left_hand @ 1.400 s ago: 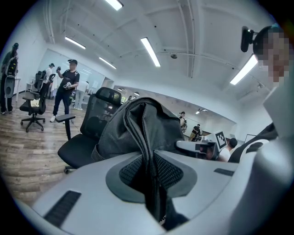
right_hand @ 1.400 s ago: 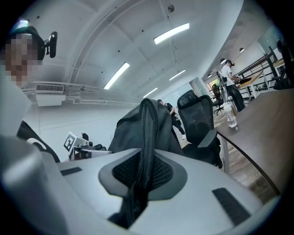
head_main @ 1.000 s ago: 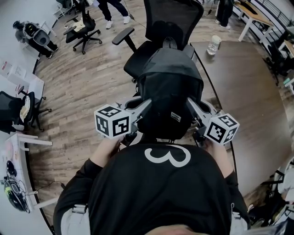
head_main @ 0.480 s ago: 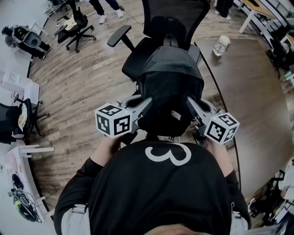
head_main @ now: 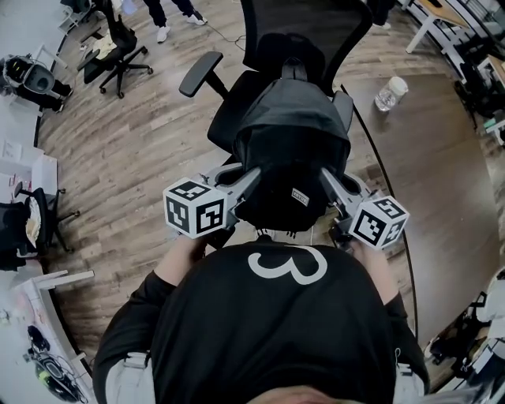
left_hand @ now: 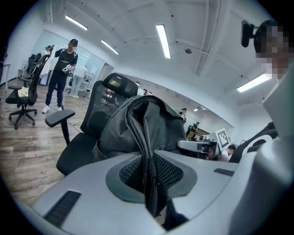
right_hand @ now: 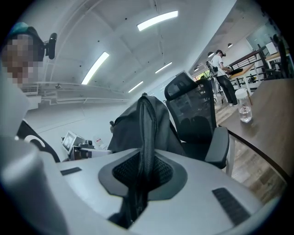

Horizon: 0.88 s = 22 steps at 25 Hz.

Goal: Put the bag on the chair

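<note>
While the black bag (head_main: 292, 150) hangs between both tools (closed up, so nothing inside it shows), the left tool (head_main: 251, 177) is clamped on a fold of its fabric at the bag's 9 o'clock. The right tool (head_main: 327, 177) is clamped likewise at 3 o'clock. The bag sits over the seat of the black chair (head_main: 229, 118) at the person's 12 o'clock, perhaps touching it.

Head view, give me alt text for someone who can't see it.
Seen from above, a person holds a black bag between the left claw and the right claw, each shut on one side of it, in front of a black office chair. A dark table with a clear bottle stands to the right, on a wood floor.
</note>
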Motion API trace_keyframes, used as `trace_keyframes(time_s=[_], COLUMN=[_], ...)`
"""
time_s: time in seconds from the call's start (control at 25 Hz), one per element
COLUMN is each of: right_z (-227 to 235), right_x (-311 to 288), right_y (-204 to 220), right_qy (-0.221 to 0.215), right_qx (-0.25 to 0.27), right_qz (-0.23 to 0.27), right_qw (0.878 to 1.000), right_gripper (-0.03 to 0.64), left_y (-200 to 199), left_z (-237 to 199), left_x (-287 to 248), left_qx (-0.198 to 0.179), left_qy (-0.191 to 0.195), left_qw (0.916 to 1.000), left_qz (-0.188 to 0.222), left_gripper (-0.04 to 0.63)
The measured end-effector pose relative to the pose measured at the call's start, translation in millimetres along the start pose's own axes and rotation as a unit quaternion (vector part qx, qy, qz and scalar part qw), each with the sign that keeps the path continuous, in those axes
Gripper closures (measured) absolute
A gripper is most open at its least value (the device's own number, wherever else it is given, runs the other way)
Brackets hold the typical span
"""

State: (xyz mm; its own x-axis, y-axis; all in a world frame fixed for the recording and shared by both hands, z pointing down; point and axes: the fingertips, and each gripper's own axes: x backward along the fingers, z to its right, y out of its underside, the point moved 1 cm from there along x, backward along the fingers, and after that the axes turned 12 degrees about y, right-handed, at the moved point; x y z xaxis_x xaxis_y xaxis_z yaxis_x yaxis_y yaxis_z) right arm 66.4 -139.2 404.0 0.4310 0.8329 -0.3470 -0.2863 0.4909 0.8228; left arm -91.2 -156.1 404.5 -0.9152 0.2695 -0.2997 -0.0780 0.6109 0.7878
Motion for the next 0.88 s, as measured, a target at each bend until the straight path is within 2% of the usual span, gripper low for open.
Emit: trace_keyframes(time_s=[0.4,0.88], right_z=[-4,32], right_x=[-61,-103], right_y=[-7,-26], right_qy=[0.029,0.018], right_qx=[-0.004,-0.016], right_qz=[-0.01,-0.022], right_qw=[1.0,0.999], right_gripper=[0.565,0.565], left_y=[-24,-47], left_z=[-63,-101], left_x=[4,-31], left_qx=[0.001,0.017], left_qy=[0.014,0.0], left_qw=[0.9998,0.9996], left_qz=[-0.012,-0.021], left_gripper=[0.529,0.529])
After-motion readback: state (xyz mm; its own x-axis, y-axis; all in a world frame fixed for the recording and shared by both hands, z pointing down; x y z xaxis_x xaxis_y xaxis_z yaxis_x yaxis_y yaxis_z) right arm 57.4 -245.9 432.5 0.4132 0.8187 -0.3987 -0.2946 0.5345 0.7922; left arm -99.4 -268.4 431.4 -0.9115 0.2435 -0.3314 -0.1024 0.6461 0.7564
